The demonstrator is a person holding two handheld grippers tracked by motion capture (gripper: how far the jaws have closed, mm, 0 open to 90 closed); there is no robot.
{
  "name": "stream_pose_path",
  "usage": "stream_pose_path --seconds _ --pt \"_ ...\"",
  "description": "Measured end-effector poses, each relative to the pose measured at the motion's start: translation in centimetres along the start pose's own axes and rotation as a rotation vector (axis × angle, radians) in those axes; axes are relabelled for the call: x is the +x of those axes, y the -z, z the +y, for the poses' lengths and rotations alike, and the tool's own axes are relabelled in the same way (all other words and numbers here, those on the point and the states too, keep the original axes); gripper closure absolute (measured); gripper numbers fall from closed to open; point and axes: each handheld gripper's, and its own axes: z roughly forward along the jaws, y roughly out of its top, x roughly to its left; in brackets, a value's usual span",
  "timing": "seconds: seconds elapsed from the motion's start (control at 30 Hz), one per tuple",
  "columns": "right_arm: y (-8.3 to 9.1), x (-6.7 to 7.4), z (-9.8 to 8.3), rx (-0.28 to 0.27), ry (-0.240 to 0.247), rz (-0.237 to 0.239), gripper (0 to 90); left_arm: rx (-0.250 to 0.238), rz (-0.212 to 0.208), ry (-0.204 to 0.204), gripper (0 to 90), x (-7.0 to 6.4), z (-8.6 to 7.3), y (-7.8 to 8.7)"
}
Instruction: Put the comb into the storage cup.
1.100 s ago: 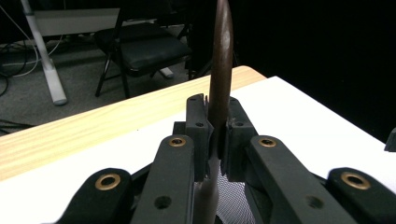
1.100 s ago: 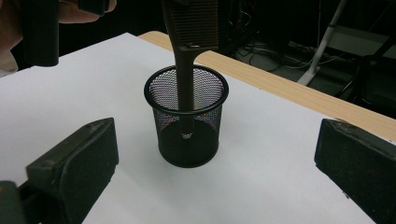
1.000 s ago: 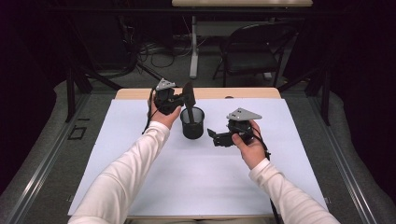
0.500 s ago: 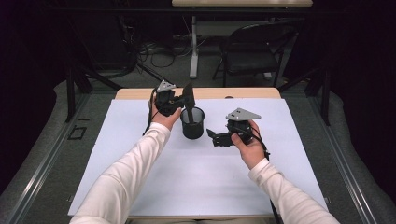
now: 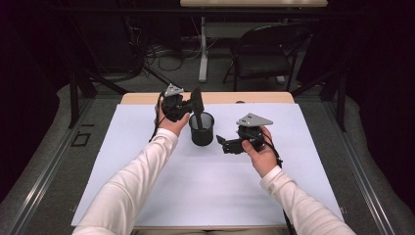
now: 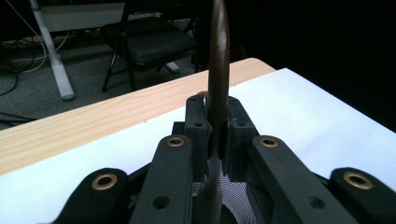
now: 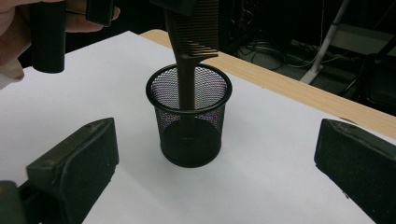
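the left tool (image 5: pixel 193 102) is clamped on a brown comb (image 7: pixel 191 28), handle dipped upright into the mesh cup (image 7: pixel 188 122) mid-table (image 5: pixel 147 196), seemingly to stand it there. the right tool (image 5: pixel 222 144) waits beside, jaws apart.

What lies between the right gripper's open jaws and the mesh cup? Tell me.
Nothing but bare white table cover: the right gripper view shows that stretch up to the mesh cup bare, with the right gripper beside the cup.

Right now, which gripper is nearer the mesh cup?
Left. The left gripper hangs just above the mesh cup, shut on a comb whose handle dips inside. The right gripper sits open beside the cup, apart from it.
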Motion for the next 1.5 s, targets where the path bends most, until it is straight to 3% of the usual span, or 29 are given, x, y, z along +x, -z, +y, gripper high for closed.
stream_pose_path --seconds 0.43,0.77,1.17,1.5 --pt "-0.1 0.1 0.0 0.001 0.003 0.004 0.0 -0.004 0.008 0.075 83.1 1.4 -0.1 0.1" --pt "-0.1 0.1 0.0 0.001 0.002 0.005 0.0 -0.013 0.004 0.173 82.6 3.2 -0.5 0.3" --pt "-0.1 0.1 0.0 0.001 0.003 0.006 0.0 -0.013 0.011 0.171 80.9 3.1 -0.6 0.2" --pt "-0.2 0.1 0.0 0.003 0.001 0.003 0.0 -0.021 0.03 0.158 71.4 3.1 -0.5 0.3"
